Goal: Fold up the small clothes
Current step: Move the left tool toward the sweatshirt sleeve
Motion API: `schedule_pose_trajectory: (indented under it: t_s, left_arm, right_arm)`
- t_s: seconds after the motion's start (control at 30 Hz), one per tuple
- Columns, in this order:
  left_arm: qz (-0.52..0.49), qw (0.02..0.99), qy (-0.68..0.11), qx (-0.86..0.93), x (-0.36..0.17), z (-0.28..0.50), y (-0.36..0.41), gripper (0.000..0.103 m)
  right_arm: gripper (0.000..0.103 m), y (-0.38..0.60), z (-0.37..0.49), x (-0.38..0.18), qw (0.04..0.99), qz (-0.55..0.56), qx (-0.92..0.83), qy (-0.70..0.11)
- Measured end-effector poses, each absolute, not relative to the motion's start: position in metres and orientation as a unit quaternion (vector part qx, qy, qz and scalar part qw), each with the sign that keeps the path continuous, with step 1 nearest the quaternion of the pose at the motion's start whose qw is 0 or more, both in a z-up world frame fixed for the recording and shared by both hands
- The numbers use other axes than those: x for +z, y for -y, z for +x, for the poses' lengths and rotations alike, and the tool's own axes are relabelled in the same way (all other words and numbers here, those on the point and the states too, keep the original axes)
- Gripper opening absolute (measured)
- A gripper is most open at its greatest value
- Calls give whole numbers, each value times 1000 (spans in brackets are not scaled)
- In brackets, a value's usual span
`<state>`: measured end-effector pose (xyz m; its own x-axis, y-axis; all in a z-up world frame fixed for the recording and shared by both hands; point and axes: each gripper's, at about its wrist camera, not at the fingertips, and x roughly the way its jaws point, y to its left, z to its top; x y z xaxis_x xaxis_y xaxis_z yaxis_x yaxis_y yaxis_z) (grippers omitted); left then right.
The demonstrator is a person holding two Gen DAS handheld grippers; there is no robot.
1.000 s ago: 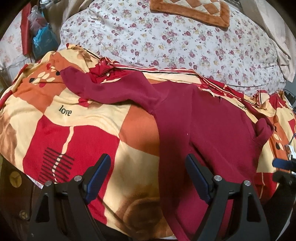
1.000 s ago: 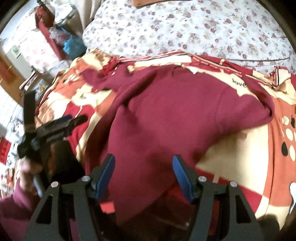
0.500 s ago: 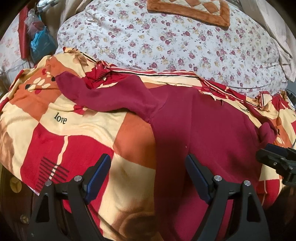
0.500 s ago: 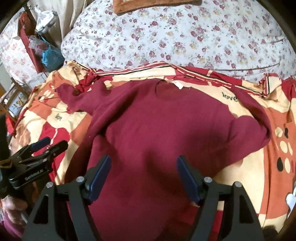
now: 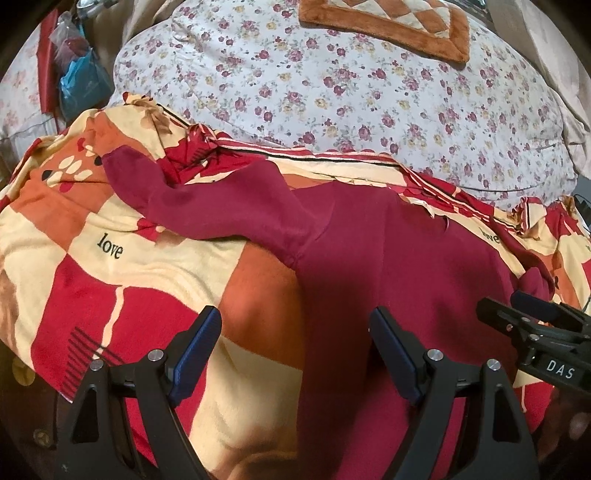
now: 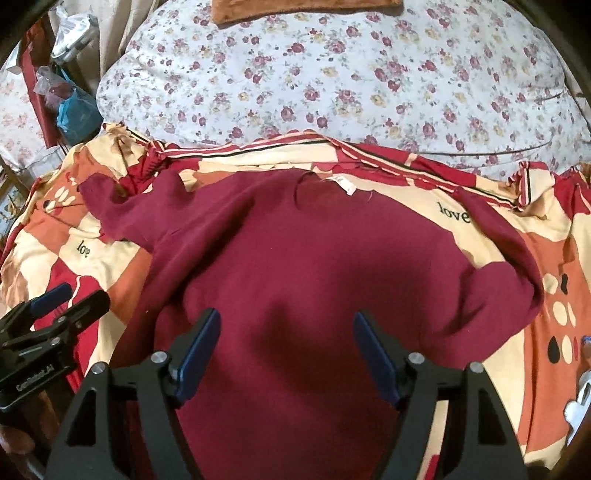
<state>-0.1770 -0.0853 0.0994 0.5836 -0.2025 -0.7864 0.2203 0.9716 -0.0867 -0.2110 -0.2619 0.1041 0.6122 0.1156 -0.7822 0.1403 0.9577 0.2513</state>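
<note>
A maroon long-sleeved top (image 6: 314, 266) lies spread on a red, orange and cream blanket (image 6: 554, 295), neck opening with white label (image 6: 343, 183) at the far side. Its left sleeve (image 5: 207, 206) stretches out to the left; the right sleeve (image 6: 509, 280) is bunched. My left gripper (image 5: 295, 339) is open and empty above the top's left edge. My right gripper (image 6: 286, 339) is open and empty above the middle of the top's body. Each gripper shows at the edge of the other's view (image 6: 55, 314) (image 5: 532, 314).
A white floral quilt (image 5: 351, 85) bulges behind the blanket, with a brown-edged cushion (image 5: 388, 26) on it. Bags and a blue plastic bag (image 5: 79, 85) hang at the far left. The blanket's near edge drops off over dark furniture (image 5: 22, 424) at lower left.
Both grippers have risen and drawn back, so more of the top shows. The right gripper has swung from the top's lower left to its middle. Both stay open.
</note>
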Motion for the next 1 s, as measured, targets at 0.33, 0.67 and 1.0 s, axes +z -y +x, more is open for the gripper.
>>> schedule_pose_trajectory:
  t_s: [0.33, 0.67, 1.0]
  left_arm:
    - [8, 889, -444, -114, 97, -168, 86, 65]
    - [2, 890, -443, -105, 94, -159, 78, 65]
    - [-2, 889, -447, -98, 91, -154, 72, 65]
  right_arm:
    - [78, 260, -199, 99, 883, 144, -5, -447]
    - [79, 261, -188, 94, 879, 148, -7, -453]
    - [79, 265, -179, 88, 875, 153, -10, -460]
